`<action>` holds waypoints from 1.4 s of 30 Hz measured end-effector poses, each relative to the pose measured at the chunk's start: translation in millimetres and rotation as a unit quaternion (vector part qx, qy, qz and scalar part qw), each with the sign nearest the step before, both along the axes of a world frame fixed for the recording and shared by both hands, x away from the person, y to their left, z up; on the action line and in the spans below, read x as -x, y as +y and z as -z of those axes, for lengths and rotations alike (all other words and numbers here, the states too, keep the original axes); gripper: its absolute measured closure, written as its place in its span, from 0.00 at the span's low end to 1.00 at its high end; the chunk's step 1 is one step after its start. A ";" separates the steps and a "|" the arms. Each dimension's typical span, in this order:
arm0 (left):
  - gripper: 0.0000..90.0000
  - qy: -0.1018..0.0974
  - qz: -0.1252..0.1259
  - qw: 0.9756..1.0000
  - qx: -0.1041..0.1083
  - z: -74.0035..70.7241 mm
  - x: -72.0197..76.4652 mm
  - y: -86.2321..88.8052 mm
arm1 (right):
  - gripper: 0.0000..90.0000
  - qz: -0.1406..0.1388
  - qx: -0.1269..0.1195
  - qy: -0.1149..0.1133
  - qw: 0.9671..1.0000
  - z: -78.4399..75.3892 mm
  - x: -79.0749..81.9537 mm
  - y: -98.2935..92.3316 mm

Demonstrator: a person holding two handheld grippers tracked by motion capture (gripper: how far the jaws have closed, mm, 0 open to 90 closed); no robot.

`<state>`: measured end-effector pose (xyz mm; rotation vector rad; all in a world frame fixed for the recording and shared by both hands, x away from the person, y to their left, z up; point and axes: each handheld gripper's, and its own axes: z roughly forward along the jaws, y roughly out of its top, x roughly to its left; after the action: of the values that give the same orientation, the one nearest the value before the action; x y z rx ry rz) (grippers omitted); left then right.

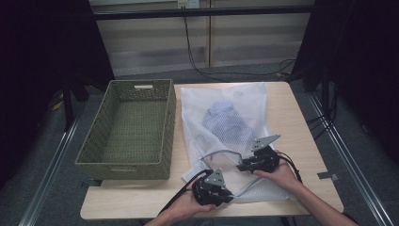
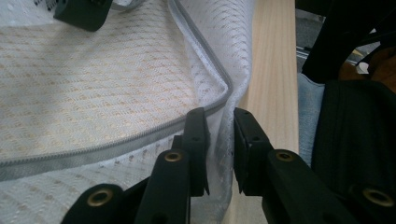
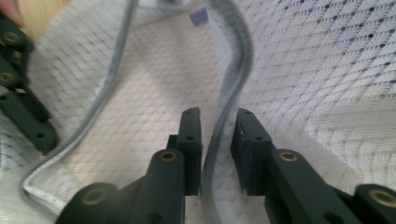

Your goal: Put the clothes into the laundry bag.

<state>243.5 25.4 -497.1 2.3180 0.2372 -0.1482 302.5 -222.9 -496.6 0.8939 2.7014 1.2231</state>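
A white mesh laundry bag (image 1: 244, 101) lies on the wooden table (image 1: 301, 136) with a blue shirt (image 1: 226, 120) inside it. Its mouth, edged with a grey zipper (image 2: 116, 140), faces the near side and is lifted open. My left gripper (image 1: 228, 197) is shut on the near corner of the bag's edge, with mesh pinched between its jaws (image 2: 219, 119). My right gripper (image 1: 241, 165) is shut on the upper zipper edge (image 3: 238, 70), which runs between its jaws (image 3: 218, 116). The left gripper (image 3: 23, 116) is also seen from the right gripper view.
An empty green woven basket (image 1: 122, 170) stands on the left half of the table, close beside the bag. The table's near edge (image 2: 273, 70) runs just past the bag's corner. Black cables trail from both grippers.
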 end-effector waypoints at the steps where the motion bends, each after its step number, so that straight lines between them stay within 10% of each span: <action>1: 0.84 0.001 -0.001 1.000 0.012 -0.2 0.3 0.8 | 0.78 0.000 -0.008 -0.002 1.000 -2.2 0.8 -1.2; 8: 0.81 -0.010 -0.031 0.998 0.049 -26.6 -3.4 20.2 | 0.67 0.024 -0.037 -0.020 0.999 -17.9 9.1 -19.2; 13: 0.93 -0.022 -0.065 0.995 0.067 -40.6 -8.8 54.1 | 0.81 0.038 -0.050 -0.022 0.998 -23.7 15.9 -38.3; 22: 0.95 -0.046 -0.127 0.991 0.019 -29.9 -14.9 93.0 | 0.99 0.043 -0.021 -0.016 0.999 -17.5 44.4 -68.2; 36: 0.69 -0.060 -0.114 0.990 -0.058 -5.7 -19.9 73.7 | 0.87 0.050 0.013 0.007 0.999 -3.1 32.2 -66.5; 42: 0.86 -0.051 -0.102 0.992 -0.061 -6.3 -22.8 78.3 | 0.84 0.053 0.020 0.009 0.998 0.6 29.2 -65.0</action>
<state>266.3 103.7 -490.8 2.3964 0.4409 0.0892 273.3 -287.8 -497.3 1.0334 2.6428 1.1406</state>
